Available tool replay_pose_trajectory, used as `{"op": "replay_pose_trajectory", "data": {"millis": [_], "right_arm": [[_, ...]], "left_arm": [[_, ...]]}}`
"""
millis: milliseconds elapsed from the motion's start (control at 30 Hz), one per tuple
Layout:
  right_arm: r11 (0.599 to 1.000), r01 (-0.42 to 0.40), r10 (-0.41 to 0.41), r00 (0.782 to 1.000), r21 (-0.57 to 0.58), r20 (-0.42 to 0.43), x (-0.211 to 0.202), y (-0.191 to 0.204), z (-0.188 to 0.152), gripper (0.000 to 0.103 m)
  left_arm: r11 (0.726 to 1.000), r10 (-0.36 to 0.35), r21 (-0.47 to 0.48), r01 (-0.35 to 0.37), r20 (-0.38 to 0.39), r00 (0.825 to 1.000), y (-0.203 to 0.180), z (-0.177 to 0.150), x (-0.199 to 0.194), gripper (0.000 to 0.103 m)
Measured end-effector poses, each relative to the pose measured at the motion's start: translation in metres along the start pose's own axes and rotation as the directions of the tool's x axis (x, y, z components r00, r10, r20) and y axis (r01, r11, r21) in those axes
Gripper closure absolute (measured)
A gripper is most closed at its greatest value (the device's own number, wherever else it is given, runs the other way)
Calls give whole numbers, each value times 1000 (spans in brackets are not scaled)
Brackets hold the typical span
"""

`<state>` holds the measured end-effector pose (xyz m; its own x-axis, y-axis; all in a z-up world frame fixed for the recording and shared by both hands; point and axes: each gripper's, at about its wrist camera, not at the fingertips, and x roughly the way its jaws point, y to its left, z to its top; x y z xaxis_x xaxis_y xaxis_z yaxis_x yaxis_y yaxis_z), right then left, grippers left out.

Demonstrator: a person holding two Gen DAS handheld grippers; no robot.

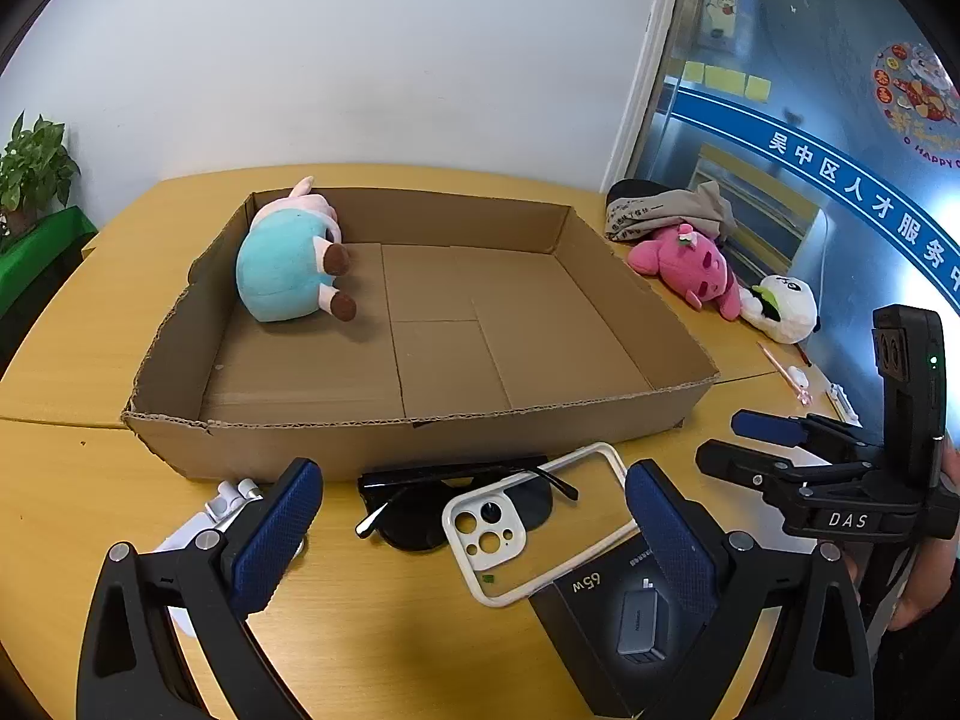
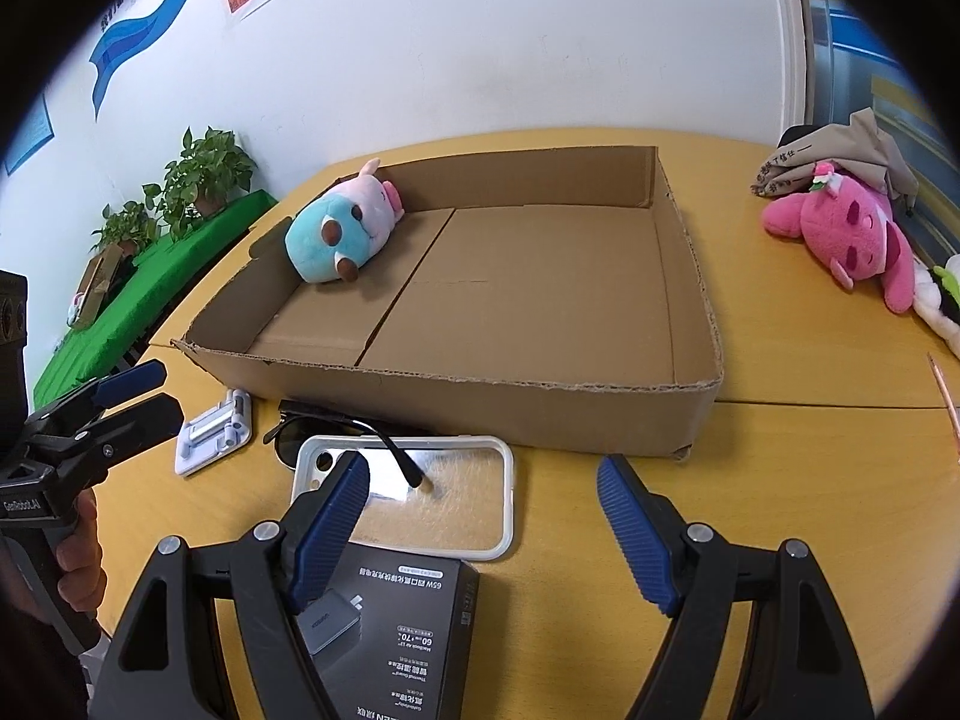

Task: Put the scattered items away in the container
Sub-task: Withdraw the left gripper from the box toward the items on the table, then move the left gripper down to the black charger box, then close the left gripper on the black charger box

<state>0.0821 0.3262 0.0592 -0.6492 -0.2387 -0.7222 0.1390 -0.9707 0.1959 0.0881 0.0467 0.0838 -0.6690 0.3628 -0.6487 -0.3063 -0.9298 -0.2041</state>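
An open cardboard box (image 1: 390, 444) (image 2: 480, 408) lies on the yellow table with a blue-and-pink plush (image 1: 282, 270) (image 2: 336, 234) in its far left corner. In front of it lie black sunglasses (image 1: 408, 510) (image 2: 294, 438), a white-rimmed phone case (image 1: 480, 525) (image 2: 444, 510), a black charger box (image 1: 600, 618) (image 2: 408, 630) and a white stand (image 1: 234, 498) (image 2: 210, 432). My left gripper (image 1: 474, 480) (image 2: 150, 393) hangs open above the sunglasses and case. My right gripper (image 2: 480, 468) (image 1: 744, 441) is open over the case and charger box, holding nothing.
A pink plush (image 1: 690, 267) (image 2: 846, 234), a panda plush (image 1: 780, 306) (image 2: 942, 312), a pink pen (image 1: 786, 375) and a grey cloth bundle (image 1: 666, 210) (image 2: 840, 156) lie right of the box. Potted plants (image 2: 198, 180) stand on a green surface at the left.
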Motion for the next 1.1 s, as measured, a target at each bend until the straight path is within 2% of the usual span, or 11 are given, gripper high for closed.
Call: {"op": "replay_pose_trajectory", "data": {"millis": [167, 300, 467, 567, 767, 800, 1100], "right_arm": [[999, -48, 48, 998, 2, -47, 2, -3, -16, 25], [987, -160, 157, 980, -7, -124, 2, 0, -44, 25], [970, -242, 234, 953, -19, -194, 0, 8, -79, 25], [958, -283, 269, 942, -42, -200, -4, 13, -87, 25], [955, -281, 255, 943, -99, -216, 0, 23, -88, 25], [954, -279, 249, 941, -108, -227, 3, 25, -89, 25], [945, -303, 270, 934, -120, -234, 10, 28, -87, 24]], "left_arm": [[999, -43, 3, 43, -49, 998, -2, -8, 6, 1], [994, -106, -2, 107, -116, 988, -6, -23, 19, 1], [973, -230, -39, 226, -199, 953, -12, -32, 44, 2], [963, -270, -63, 263, -247, 930, -15, -37, 63, 7], [944, -331, -92, 318, -305, 893, -18, -51, 85, 15], [943, -331, -90, 319, -315, 889, -19, -53, 88, 18], [928, -372, -94, 361, -325, 870, -21, -58, 88, 24]]}}
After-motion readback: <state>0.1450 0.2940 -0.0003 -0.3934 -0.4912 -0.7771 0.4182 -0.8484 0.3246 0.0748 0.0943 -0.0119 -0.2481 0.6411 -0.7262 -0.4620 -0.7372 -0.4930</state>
